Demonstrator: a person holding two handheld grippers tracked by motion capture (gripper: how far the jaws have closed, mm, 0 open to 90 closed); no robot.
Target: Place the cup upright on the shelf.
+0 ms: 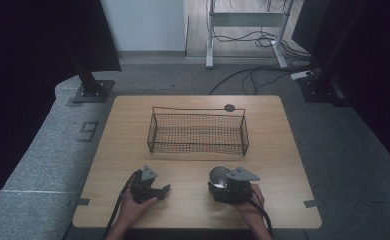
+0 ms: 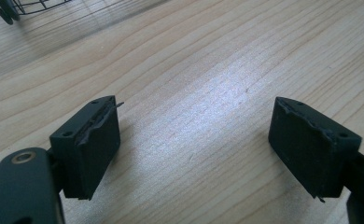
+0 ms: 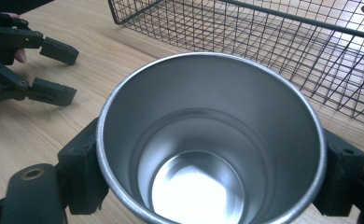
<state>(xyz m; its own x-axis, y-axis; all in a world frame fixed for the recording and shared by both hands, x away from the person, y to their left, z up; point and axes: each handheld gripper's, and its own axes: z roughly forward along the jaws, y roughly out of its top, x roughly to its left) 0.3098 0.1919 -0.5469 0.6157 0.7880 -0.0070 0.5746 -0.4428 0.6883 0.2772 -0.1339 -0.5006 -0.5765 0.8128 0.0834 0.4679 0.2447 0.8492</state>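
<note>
A steel cup [image 3: 208, 149] stands upright on the wooden surface [image 1: 193, 165] at the near right, clasped on both sides by the fingers [image 3: 84, 172] of the right gripper [image 1: 222, 186]. Just beyond it, toward the far side, a black wire basket [image 1: 198, 132] sits mid-surface with bare wood between them. The left gripper [image 1: 159, 192] rests near left, well apart from the cup, its fingers [image 2: 89, 144] spread wide over bare wood.

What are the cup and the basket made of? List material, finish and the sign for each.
Cup: looks like metal, probably stainless steel, brushed satin; soft grey sheen, bright reflecting bottom, thin rolled rim.
Basket: dark wire mesh on a thicker wire frame, likely coated or painted steel; the table shows through the open grid.
</note>
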